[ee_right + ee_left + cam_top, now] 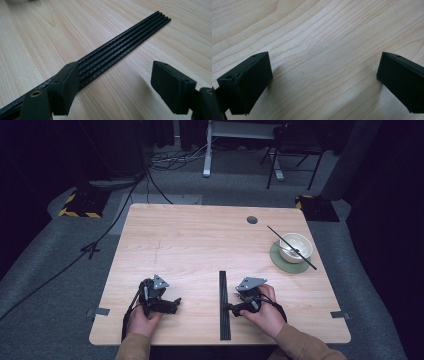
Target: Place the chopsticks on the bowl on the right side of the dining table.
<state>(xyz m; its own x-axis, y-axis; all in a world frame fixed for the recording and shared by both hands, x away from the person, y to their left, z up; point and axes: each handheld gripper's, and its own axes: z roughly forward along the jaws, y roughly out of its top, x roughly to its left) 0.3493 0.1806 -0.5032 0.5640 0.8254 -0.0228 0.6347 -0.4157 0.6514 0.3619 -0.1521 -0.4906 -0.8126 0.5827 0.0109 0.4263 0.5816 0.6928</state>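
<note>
Bench [200,240]: pale wood top, the largest item; a round grommet hole [252,220] near its far edge; tape tabs at both near corners.

Mat [280,262]: green round, far right of the bench; a white bowl [295,246] stands on it; one thin black rod [291,247] lies across the bowl's rim, slanting from far left to near right.

Bundle of rods [223,305]: four or five slim black rods laid side by side, touching, running from the near edge straight away toward the middle of the bench; flat on the wood, just left of the right tongs. In the right gripper view the rods [120,47] show a fine woven pattern, like carbon fibre; judged light, stiff, smooth and apt to roll or slide apart; a grip on one rod near its middle, or near an end to lever it up, seems safest, since they lie flush with the wood and leave little to get under.

Right tongs [235,309]: held in the right hand [265,312], jaws wide apart, clamped on nothing; in the right gripper view [113,87] one jaw sits against the edge of the bundle, the other well clear on bare wood.

Left tongs [174,305]: held in the left hand [142,320], near the bench's left front; jaws spread [324,80], bare wood between them, apart from the rods.
</note>
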